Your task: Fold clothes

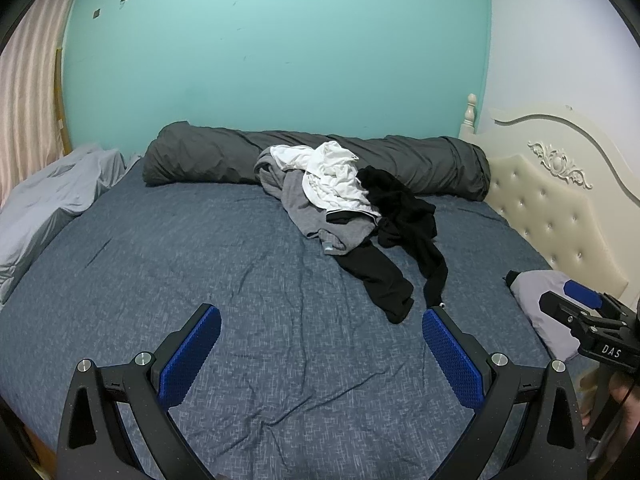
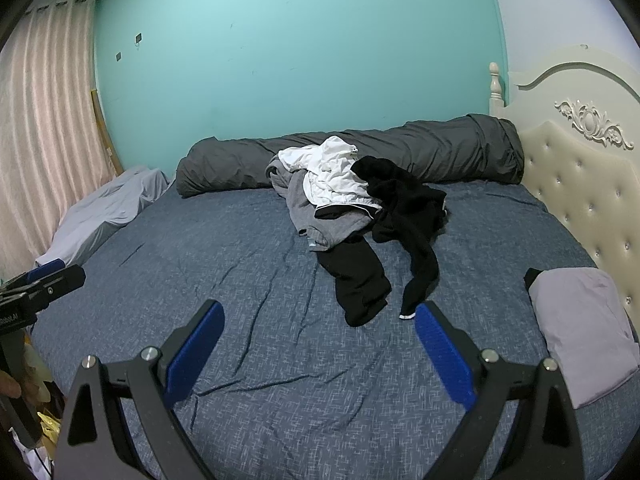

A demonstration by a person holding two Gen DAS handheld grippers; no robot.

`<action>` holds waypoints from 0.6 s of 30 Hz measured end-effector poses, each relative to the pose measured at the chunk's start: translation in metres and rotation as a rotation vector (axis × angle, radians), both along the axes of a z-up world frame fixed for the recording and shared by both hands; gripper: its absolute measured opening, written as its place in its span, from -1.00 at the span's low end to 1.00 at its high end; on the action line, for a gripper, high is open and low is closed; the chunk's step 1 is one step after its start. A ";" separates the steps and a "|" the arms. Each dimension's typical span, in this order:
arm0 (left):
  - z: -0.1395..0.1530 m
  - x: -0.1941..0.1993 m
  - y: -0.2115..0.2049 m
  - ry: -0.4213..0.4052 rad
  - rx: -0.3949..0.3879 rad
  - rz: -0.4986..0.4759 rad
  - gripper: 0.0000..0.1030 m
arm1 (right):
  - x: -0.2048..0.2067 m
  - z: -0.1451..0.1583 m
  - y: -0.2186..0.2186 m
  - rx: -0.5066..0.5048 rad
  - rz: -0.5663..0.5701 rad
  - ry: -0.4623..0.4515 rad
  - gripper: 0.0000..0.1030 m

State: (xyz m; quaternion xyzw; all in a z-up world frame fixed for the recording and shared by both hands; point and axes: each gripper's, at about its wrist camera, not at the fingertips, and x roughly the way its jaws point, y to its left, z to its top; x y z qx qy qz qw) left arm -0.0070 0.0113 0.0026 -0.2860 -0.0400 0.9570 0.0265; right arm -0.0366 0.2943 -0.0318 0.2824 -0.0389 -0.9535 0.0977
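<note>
Our left claw (image 1: pixel 322 314) and right claw (image 2: pixel 320 310) both spread wide, bare sheet (image 1: pixel 200 248) between them and us, clothes heap (image 1: pixel 344 196) ahead, black sleeve (image 2: pixel 418 280) near the right claw's tip.

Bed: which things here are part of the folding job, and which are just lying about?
For the job:
- pile of clothes
- folded grey garment
- left gripper, open
- right gripper, open

Lying about:
- rolled dark duvet
- light grey bedding
- headboard
- curtain

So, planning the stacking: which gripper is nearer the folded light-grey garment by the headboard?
Right. The right gripper has the folded light-grey garment just off its right finger; the left gripper sits further left, beyond it.
</note>
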 end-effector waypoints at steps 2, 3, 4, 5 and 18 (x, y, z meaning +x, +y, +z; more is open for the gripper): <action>0.000 -0.001 0.001 0.001 -0.003 0.000 0.99 | -0.001 0.001 0.000 -0.001 -0.005 0.000 0.88; 0.000 -0.001 0.002 0.002 -0.005 0.001 0.99 | -0.001 0.001 0.001 0.000 -0.006 0.000 0.88; 0.000 -0.002 0.002 0.001 -0.005 0.001 0.99 | -0.002 0.002 0.001 0.000 -0.007 0.000 0.88; 0.000 -0.002 0.003 0.001 -0.006 0.000 0.99 | -0.002 0.002 0.001 0.000 -0.008 -0.001 0.88; -0.007 -0.009 0.007 0.000 -0.012 0.006 0.99 | -0.010 0.001 0.008 0.001 -0.021 -0.011 0.88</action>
